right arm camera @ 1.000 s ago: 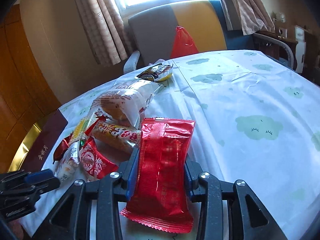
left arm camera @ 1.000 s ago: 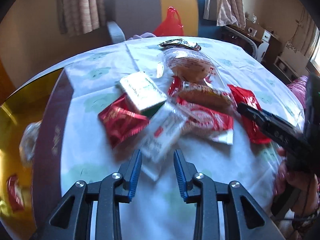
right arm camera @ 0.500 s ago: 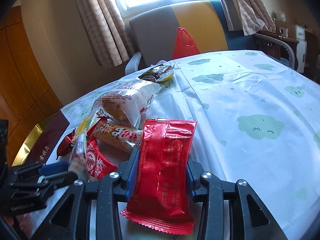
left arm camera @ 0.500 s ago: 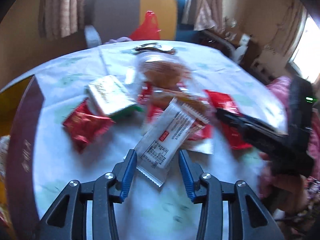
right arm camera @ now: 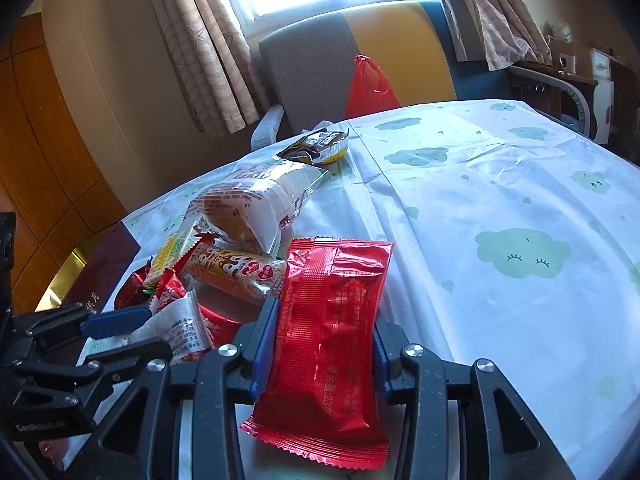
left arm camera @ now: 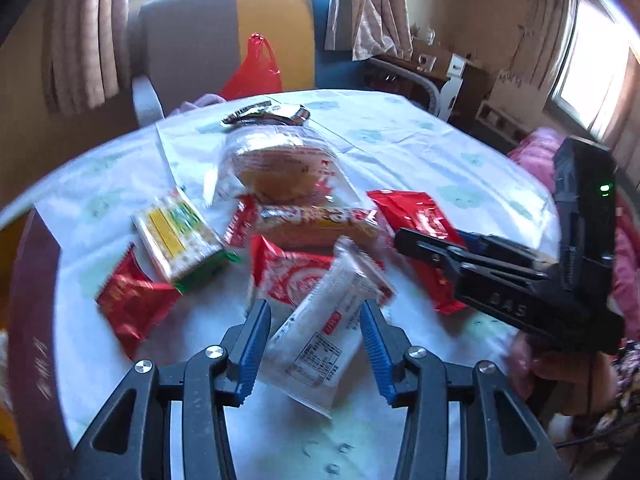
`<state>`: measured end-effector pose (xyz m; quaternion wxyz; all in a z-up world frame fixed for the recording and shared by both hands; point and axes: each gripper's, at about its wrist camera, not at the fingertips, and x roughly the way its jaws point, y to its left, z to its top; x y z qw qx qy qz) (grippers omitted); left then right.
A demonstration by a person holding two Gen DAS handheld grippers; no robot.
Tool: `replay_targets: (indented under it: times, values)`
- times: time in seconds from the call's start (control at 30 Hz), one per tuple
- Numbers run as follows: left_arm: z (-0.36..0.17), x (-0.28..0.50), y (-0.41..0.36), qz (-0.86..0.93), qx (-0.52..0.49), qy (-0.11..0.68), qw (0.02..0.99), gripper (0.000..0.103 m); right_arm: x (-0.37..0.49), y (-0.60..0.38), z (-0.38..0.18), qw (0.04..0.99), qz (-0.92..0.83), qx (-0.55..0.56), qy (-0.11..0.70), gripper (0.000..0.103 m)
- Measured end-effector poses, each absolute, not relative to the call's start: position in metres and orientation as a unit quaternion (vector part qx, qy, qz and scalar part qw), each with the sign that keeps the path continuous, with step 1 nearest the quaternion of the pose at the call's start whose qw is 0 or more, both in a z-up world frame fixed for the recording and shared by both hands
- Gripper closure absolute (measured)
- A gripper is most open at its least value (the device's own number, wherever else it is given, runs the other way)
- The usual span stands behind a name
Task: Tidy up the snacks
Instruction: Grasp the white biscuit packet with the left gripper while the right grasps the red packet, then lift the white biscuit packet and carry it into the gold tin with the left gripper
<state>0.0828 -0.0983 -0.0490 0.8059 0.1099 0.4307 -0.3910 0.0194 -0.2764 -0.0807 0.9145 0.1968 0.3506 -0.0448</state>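
The step in hand looks like the pick-up: each tool carries one snack out of the heap; the left tool [left arm camera: 315, 344], low centre of its frame, is clamped on a white wrapper [left arm camera: 320, 328] that tilts up toward the pile; the right tool [right arm camera: 322, 344], low centre of its own view, grips a red packet [right arm camera: 328, 344] lying lengthwise between its fingers. The remaining snacks sit mid-frame on the cloud-print worktop [right arm camera: 500, 208]: a bagged bun [left arm camera: 276, 168], a yellow-green pack [left arm camera: 176, 240] and a small red sachet [left arm camera: 132, 300] toward the left. Next, I judge, each held snack must go to its sorting place, which nothing here identifies. Writing: "23" shows near the red packet's lower end; the white wrapper bears a printed table too small to read; other print is blurred.
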Motion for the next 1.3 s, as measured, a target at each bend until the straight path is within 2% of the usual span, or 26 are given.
replay_targets:
  times: [0.33, 0.5, 0.7, 1.3]
  values:
    - [-0.063, 0.067, -0.114, -0.380, 0.149, 0.427, 0.807, 0.055, 0.019, -0.276, -0.081, 0.915, -0.045, 0.196, 0.350, 0.060]
    - [-0.068, 0.058, -0.108, -0.373, 0.141, 0.396, 0.827, 0.055, 0.019, -0.276, -0.081, 0.915, -0.046, 0.195, 0.350, 0.060]
    - [-0.068, 0.059, -0.095, -0.356, 0.104, 0.395, 0.841, 0.065, 0.019, -0.276, -0.080, 0.916, -0.047, 0.194, 0.349, 0.061]
    - [-0.060, 0.036, -0.043, -0.309, 0.019, 0.392, 0.866, 0.066, 0.019, -0.276, -0.080, 0.916, -0.048, 0.193, 0.348, 0.062]
